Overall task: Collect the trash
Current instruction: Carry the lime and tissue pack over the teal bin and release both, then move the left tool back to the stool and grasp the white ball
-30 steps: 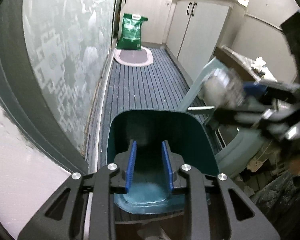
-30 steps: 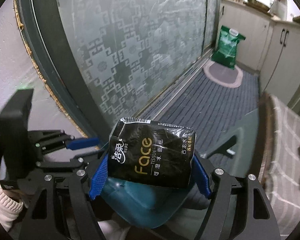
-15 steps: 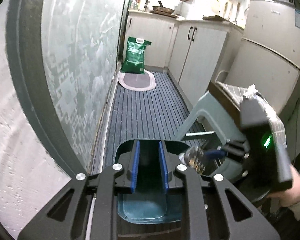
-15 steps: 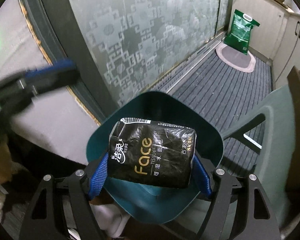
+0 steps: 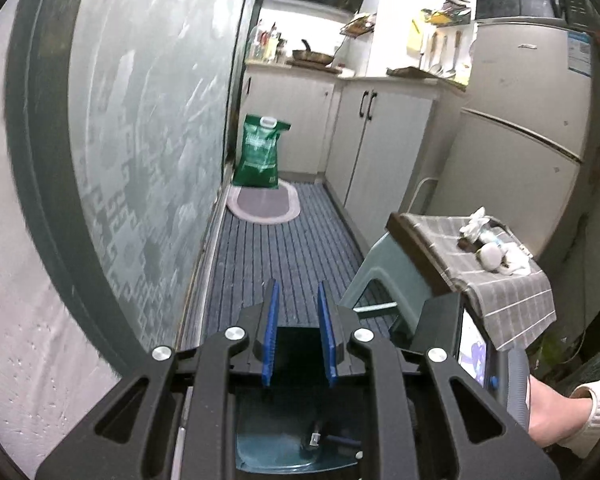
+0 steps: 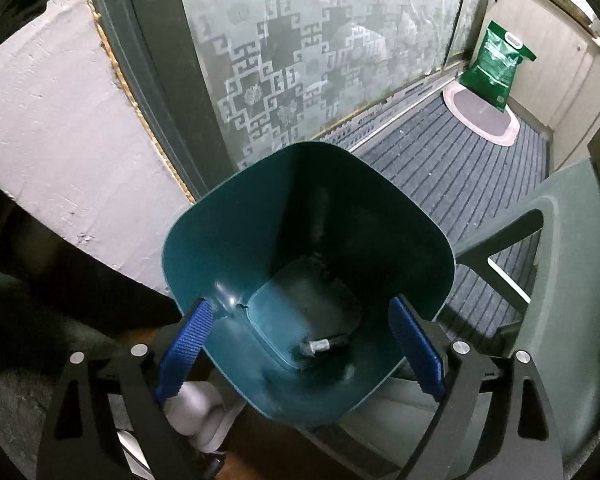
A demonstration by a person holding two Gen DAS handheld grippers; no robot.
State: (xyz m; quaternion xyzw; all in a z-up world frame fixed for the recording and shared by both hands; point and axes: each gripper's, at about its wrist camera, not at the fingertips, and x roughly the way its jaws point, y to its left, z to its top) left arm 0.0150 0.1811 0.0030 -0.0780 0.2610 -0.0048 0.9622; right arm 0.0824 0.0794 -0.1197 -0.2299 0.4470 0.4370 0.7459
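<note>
The right gripper (image 6: 300, 348) hung over the deep teal plastic bin (image 6: 308, 216), its empty jaws opening wide; remaining crumpled trash (image 5: 490, 250) on the cloth-covered stool could get knocked off.

The teal plastic waste bin (image 6: 308, 280) stands on the grey ribbed floor mat (image 5: 284, 248), just beside the frosted patterned glass door (image 6: 320, 52) at its left. A pale green plastic stool (image 5: 380, 280) is to its right, bearing a board draped in grey checked cloth (image 5: 500, 276) with crumpled white paper scraps (image 5: 488, 248) on it. Behind, a green sack (image 5: 260, 152) stands beyond an oval rug (image 5: 264, 204). A small metal-tipped object (image 6: 320, 346) lies in the bin.
</note>
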